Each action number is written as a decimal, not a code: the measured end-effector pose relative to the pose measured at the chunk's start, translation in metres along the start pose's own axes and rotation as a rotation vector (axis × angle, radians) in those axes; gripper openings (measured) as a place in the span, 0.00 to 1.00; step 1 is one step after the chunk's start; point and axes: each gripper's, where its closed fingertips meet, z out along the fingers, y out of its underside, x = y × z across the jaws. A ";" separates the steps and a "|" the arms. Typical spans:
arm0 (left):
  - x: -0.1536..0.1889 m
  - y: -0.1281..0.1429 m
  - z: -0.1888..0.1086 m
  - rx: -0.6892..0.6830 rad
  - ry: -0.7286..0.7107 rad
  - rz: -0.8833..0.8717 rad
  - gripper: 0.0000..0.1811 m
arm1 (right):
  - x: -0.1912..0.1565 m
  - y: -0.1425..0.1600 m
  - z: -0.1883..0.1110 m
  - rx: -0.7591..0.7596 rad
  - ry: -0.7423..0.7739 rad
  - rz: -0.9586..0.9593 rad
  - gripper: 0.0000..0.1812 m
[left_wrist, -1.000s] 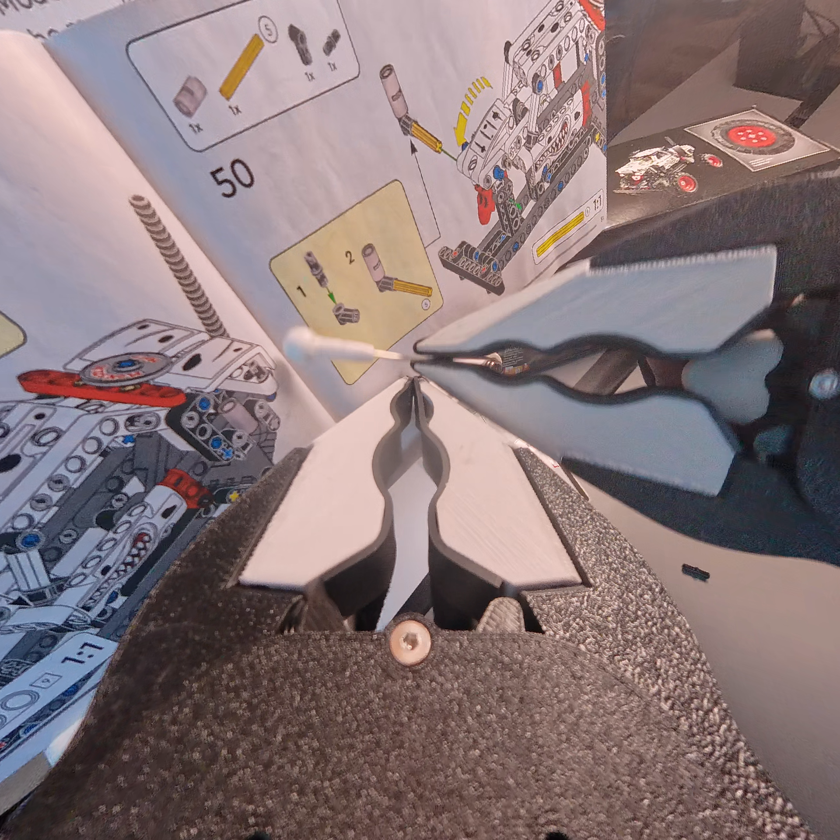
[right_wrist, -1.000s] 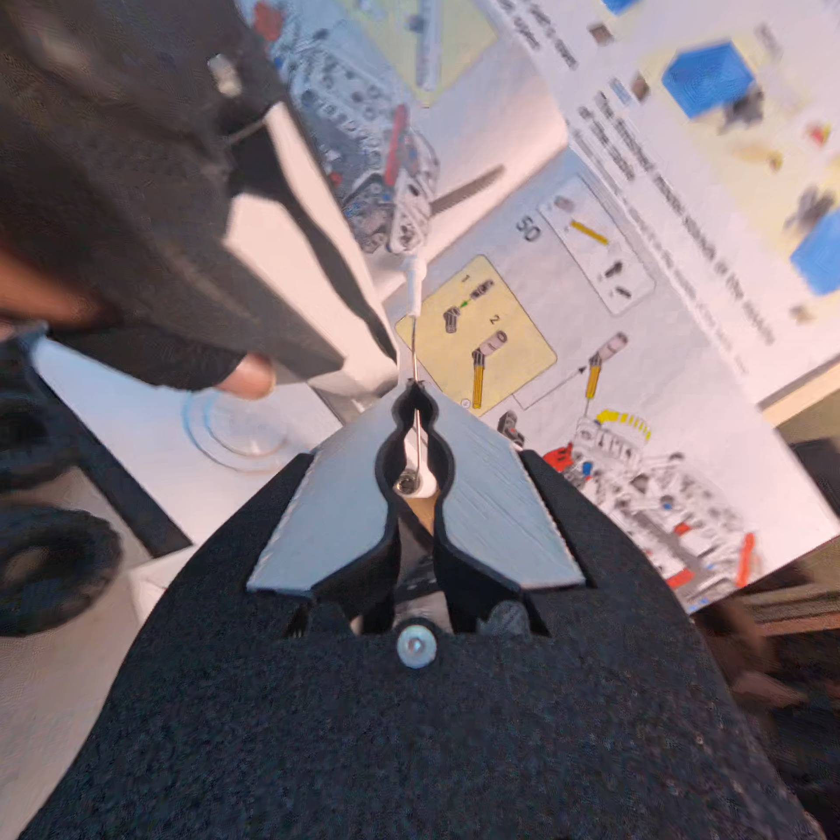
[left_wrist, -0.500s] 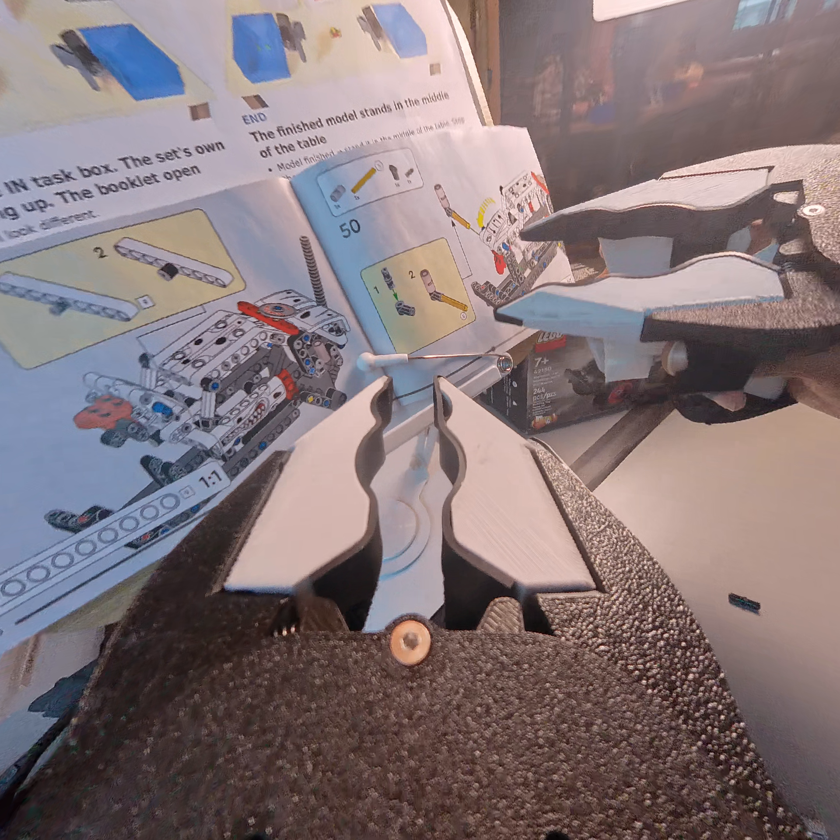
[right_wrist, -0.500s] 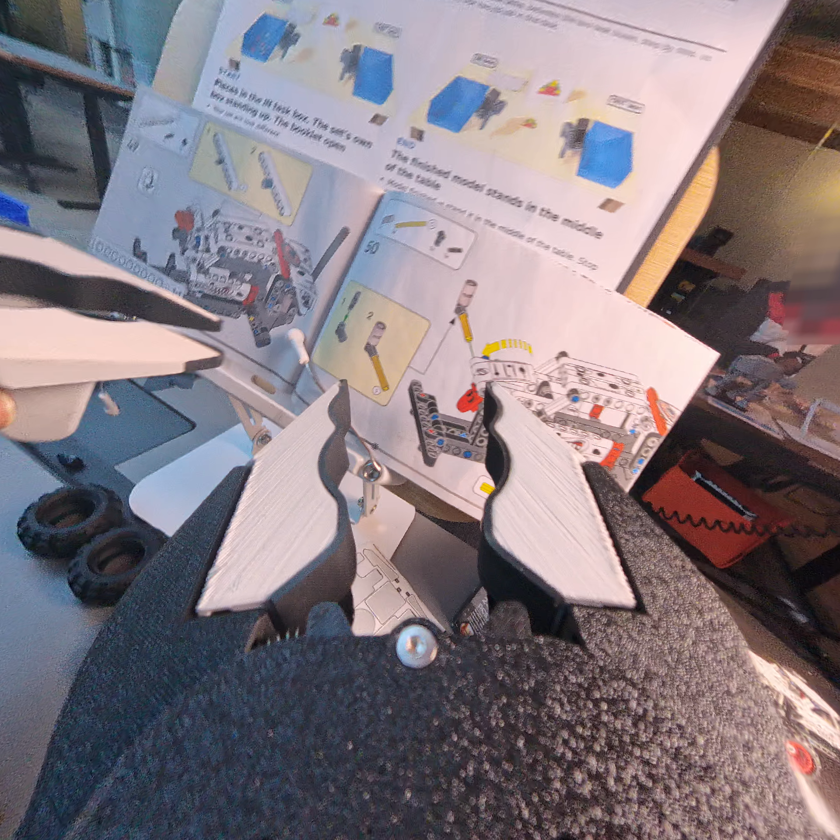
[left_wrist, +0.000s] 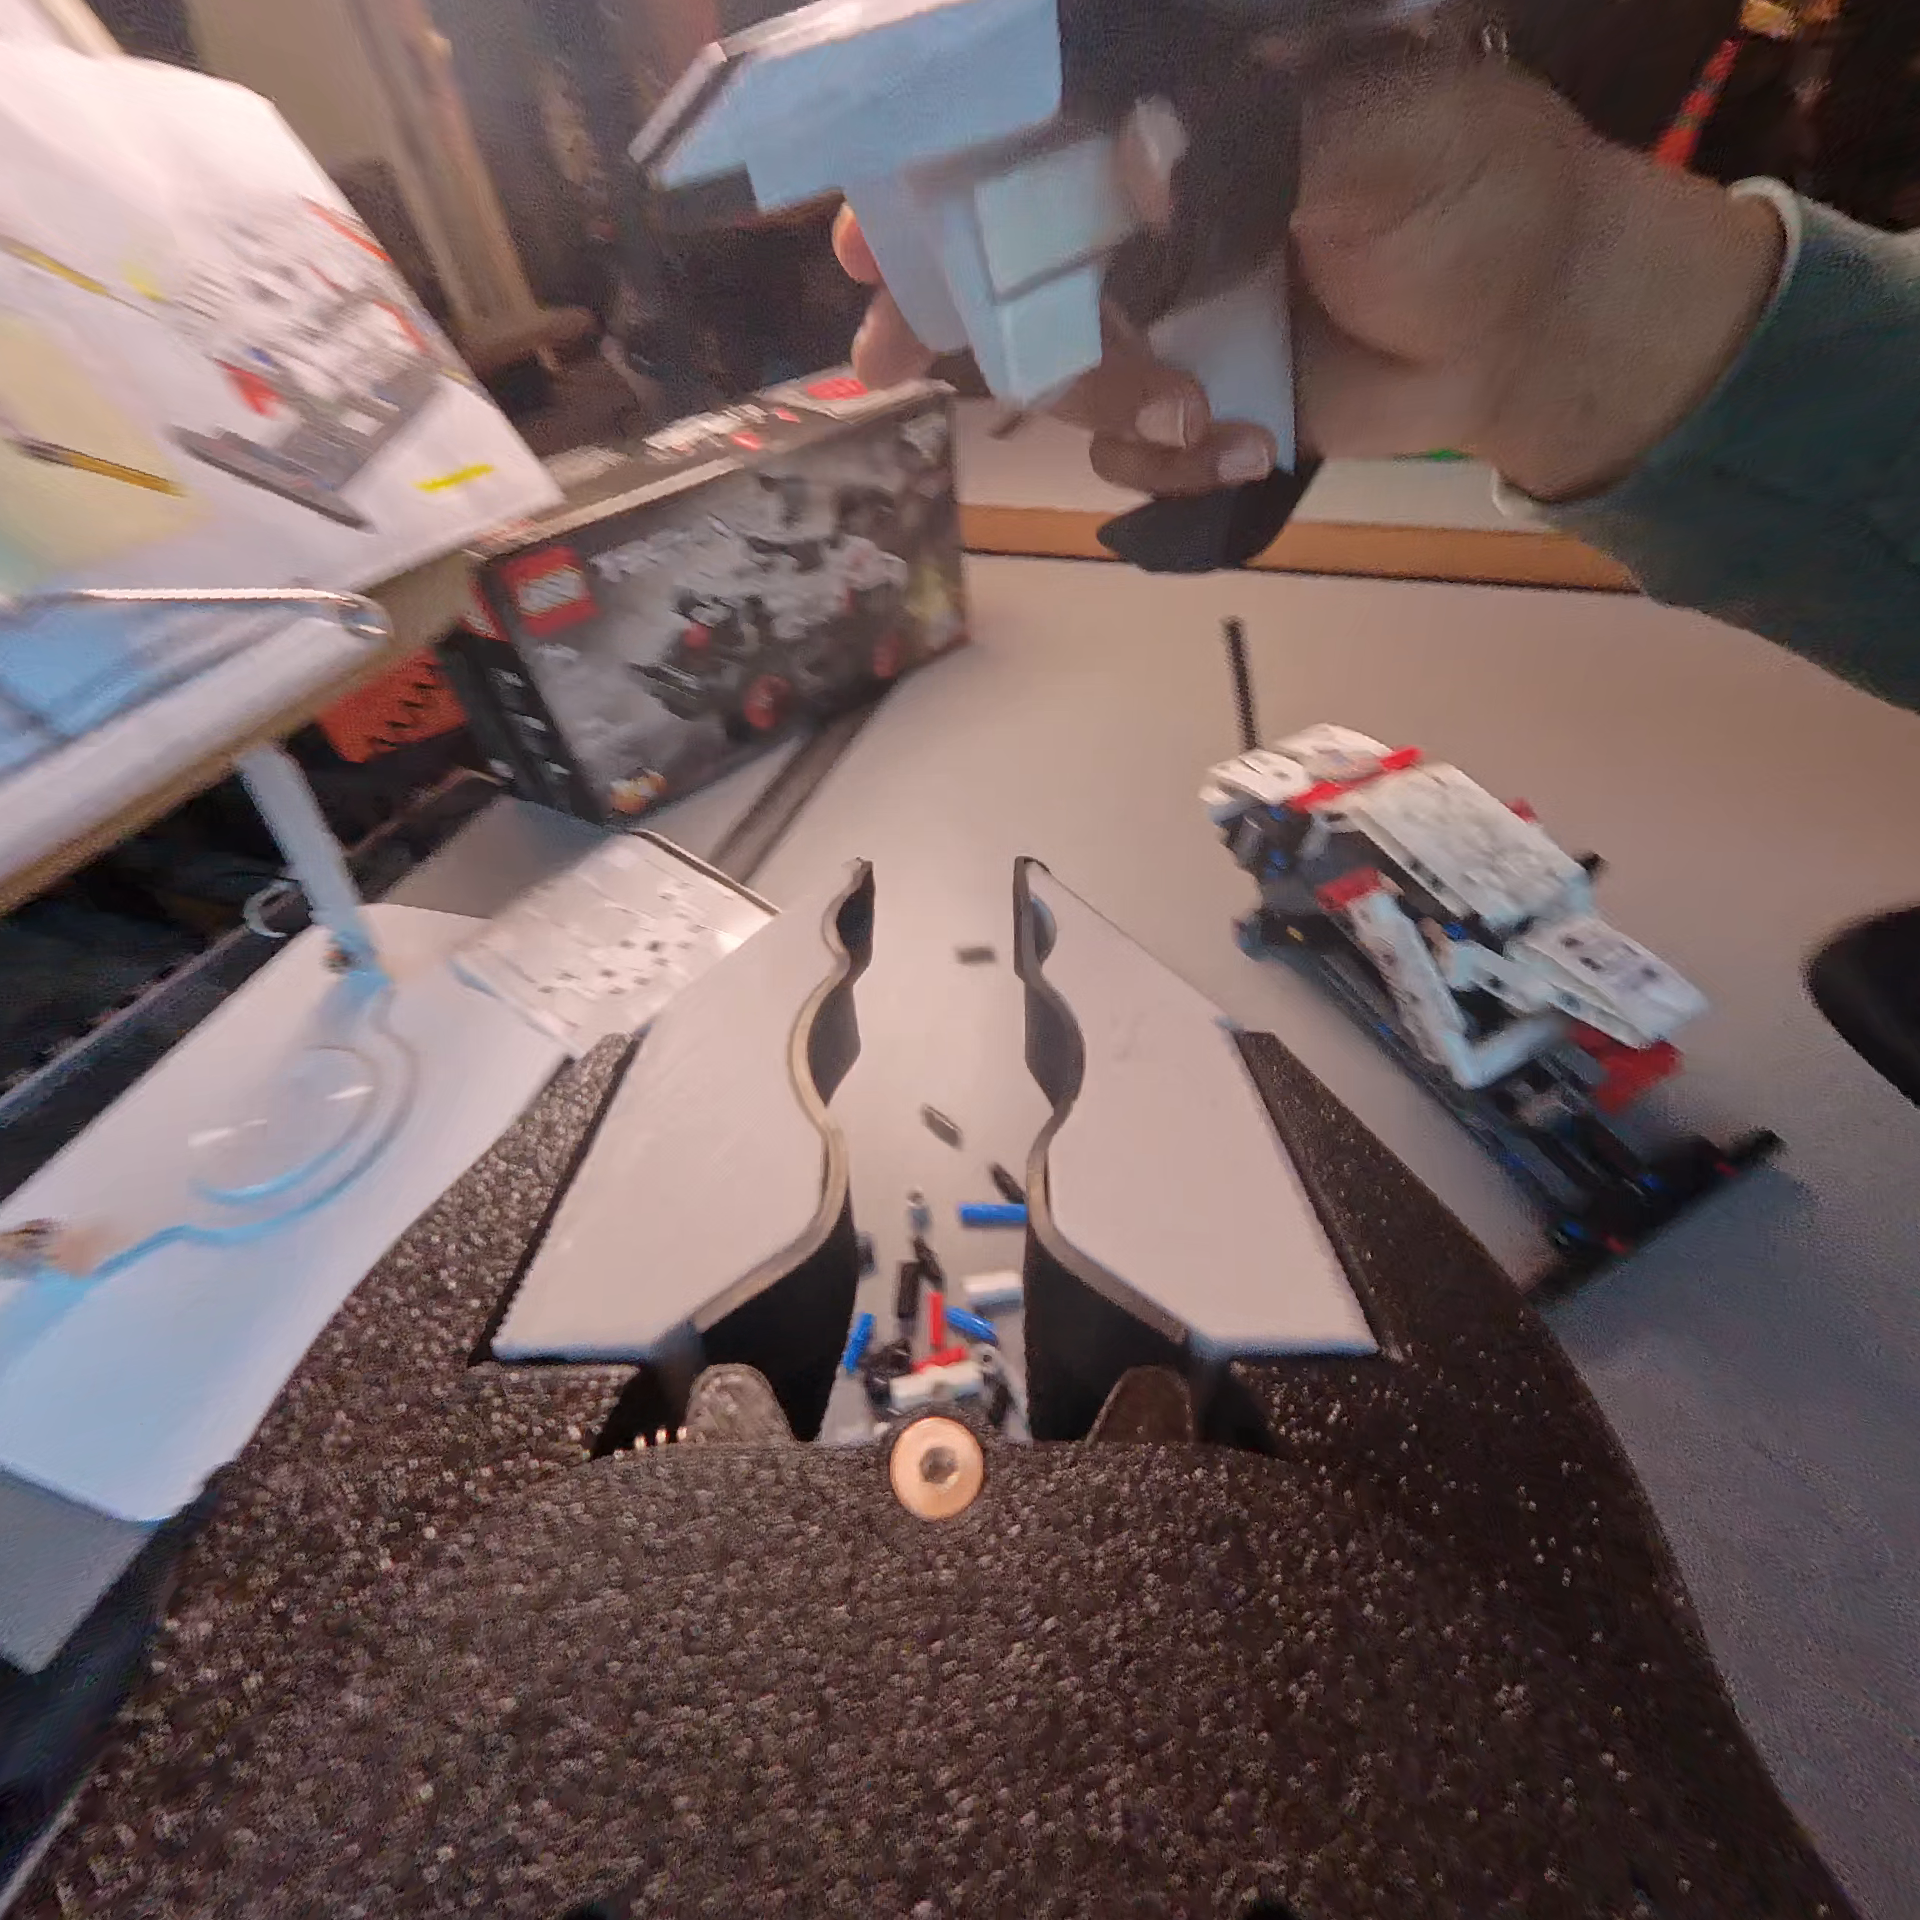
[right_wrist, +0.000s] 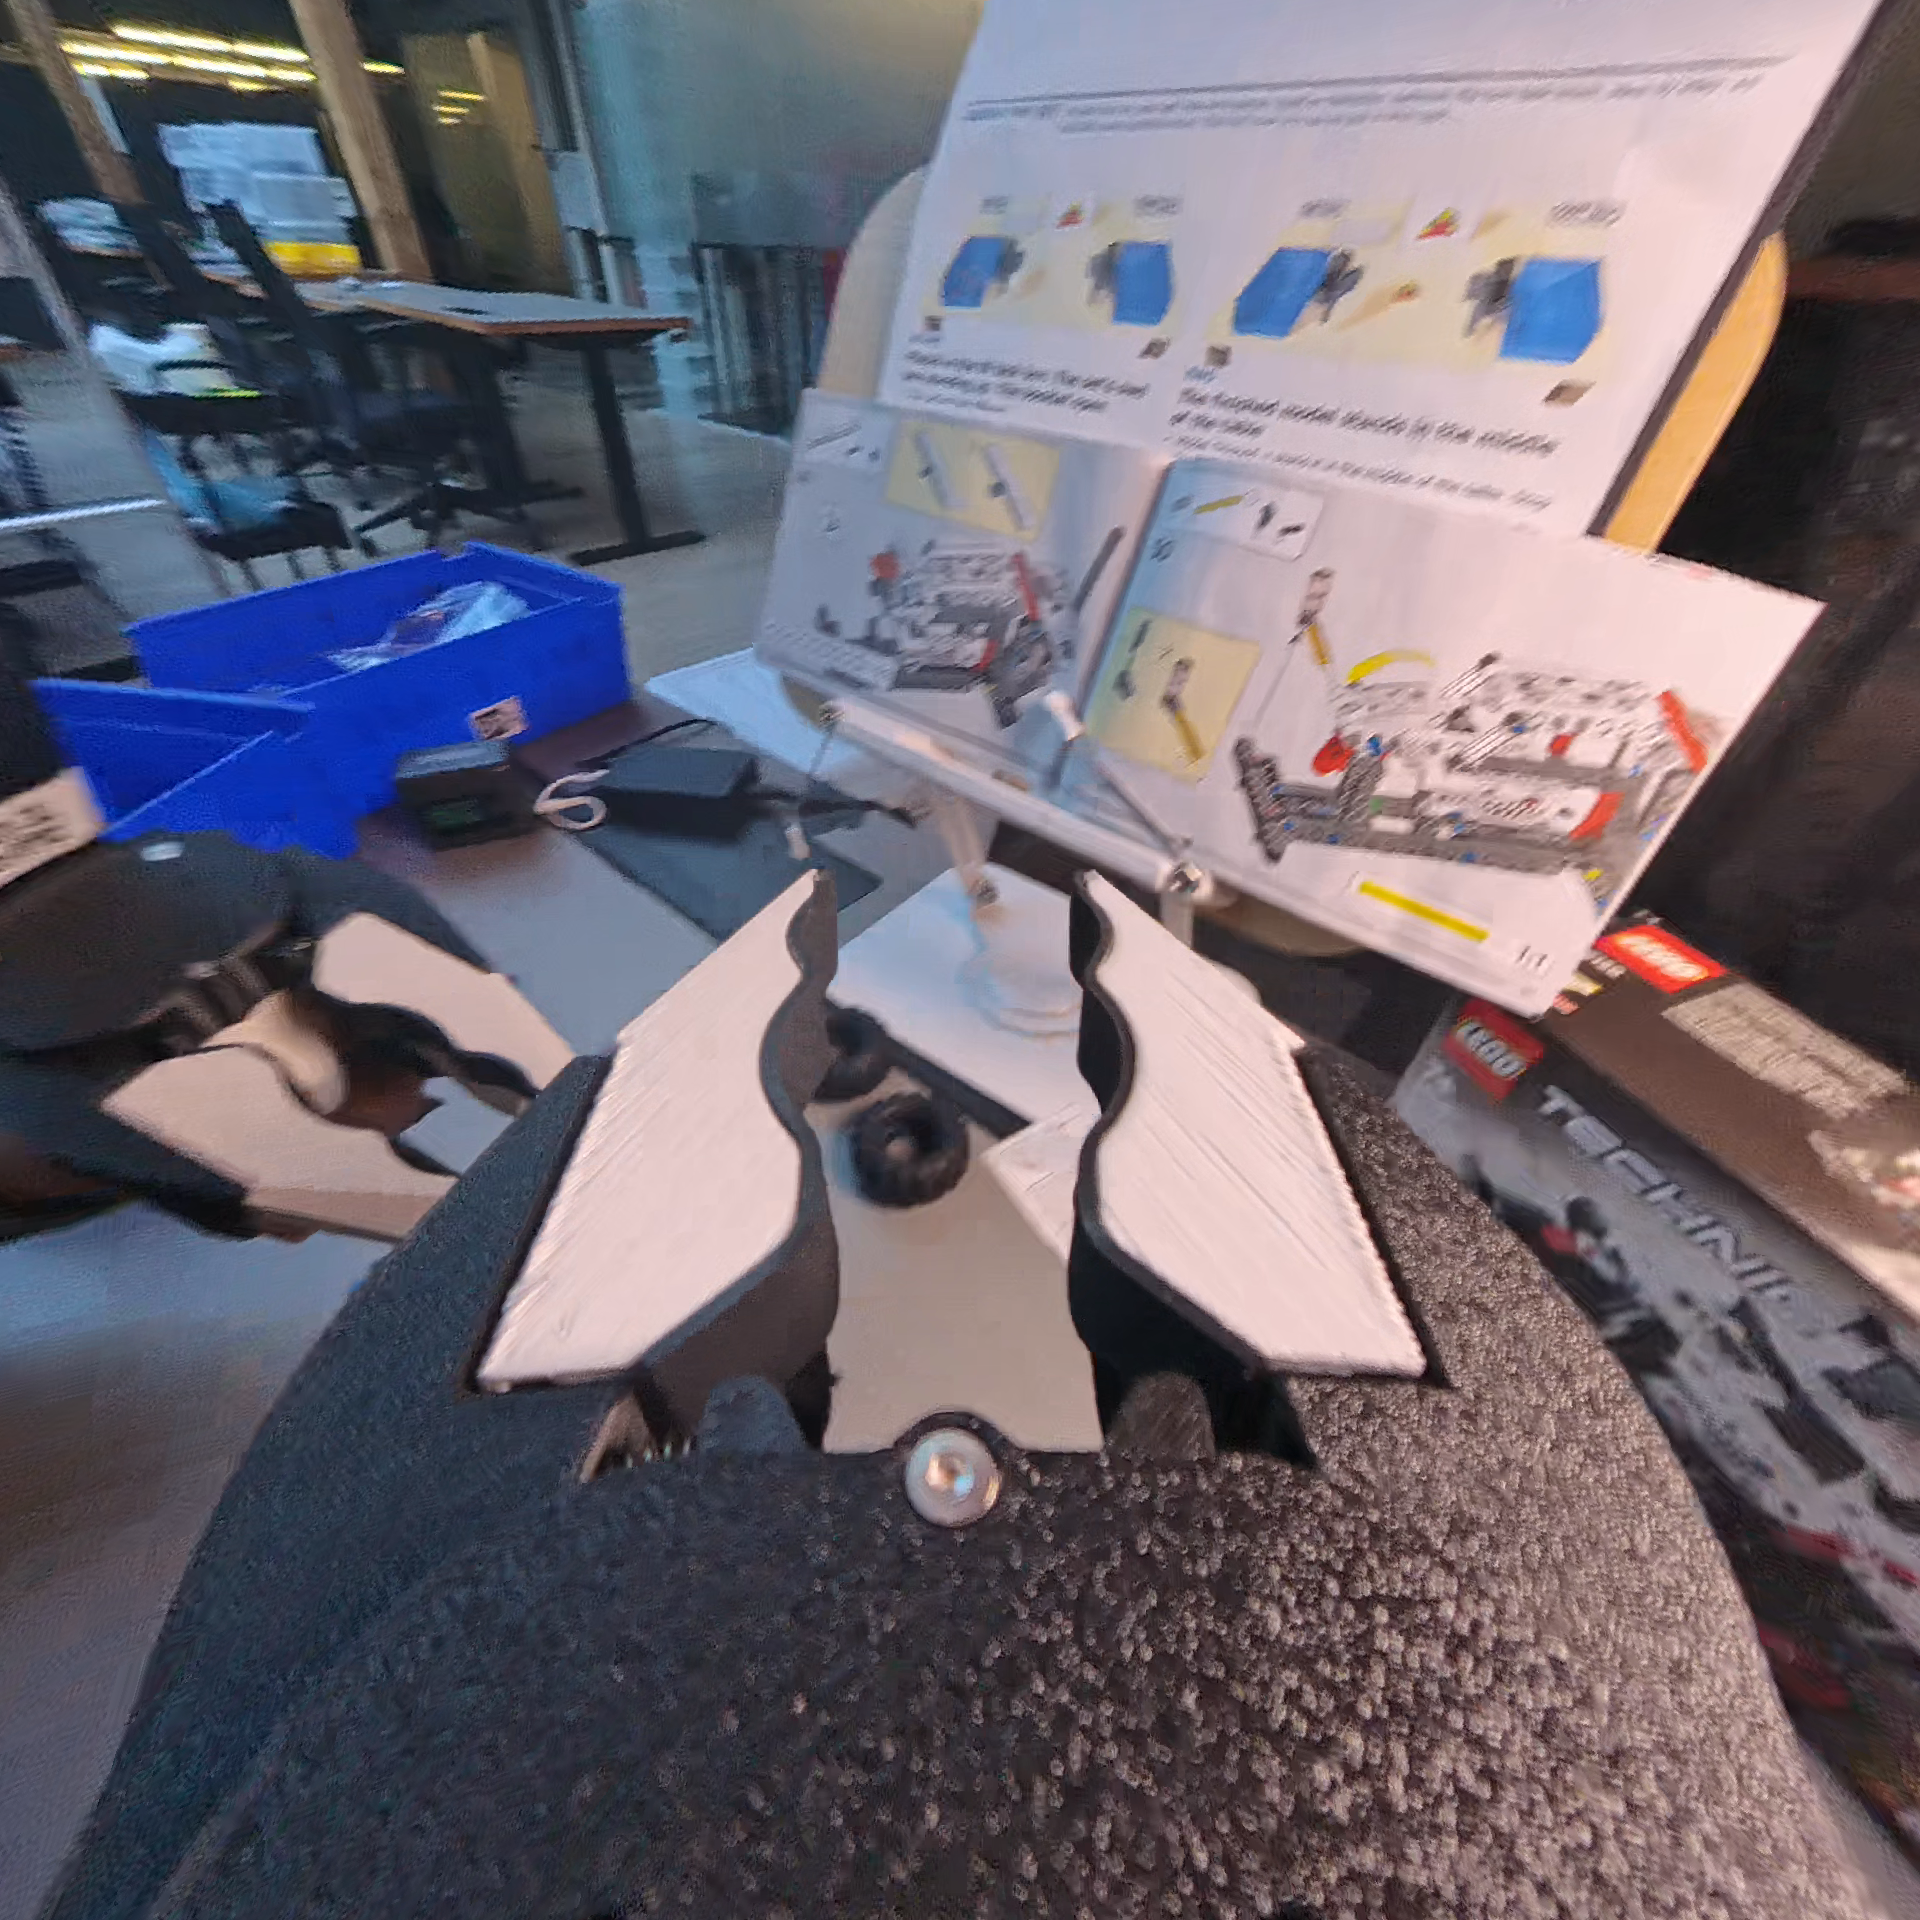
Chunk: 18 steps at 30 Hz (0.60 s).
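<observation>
I count two blue bins (right_wrist: 343, 665) left of the one open booklet (right_wrist: 1247, 707), two tyres (right_wrist: 904, 1143), one boxed set (left_wrist: 727, 613).

Grey worktop (left_wrist: 1091, 665); white, red and black model (left_wrist: 1455, 935) at three o'clock; blue bins (right_wrist: 343, 675) at ten o'clock; black tyre (right_wrist: 904, 1148).

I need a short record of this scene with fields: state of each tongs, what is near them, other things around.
left tongs: open, empty, above small loose plastic parts on grey table
right tongs: open, empty, facing open instruction booklet on white stand
near right tongs: black rubber tyre
right of left tongs: white-and-grey brick vehicle model
behind: dark cardboard set box
</observation>
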 end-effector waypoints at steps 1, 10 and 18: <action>0.021 0.013 0.001 -0.040 0.066 0.006 0.15 | -0.017 0.011 -0.020 -0.030 -0.038 -0.003 0.25; 0.160 0.107 0.026 -0.337 0.469 0.087 0.18 | -0.094 0.151 -0.178 -0.321 0.053 -0.102 0.35; 0.194 0.110 0.051 -0.351 0.498 0.286 0.06 | -0.148 0.224 -0.198 -0.441 0.065 -0.192 0.22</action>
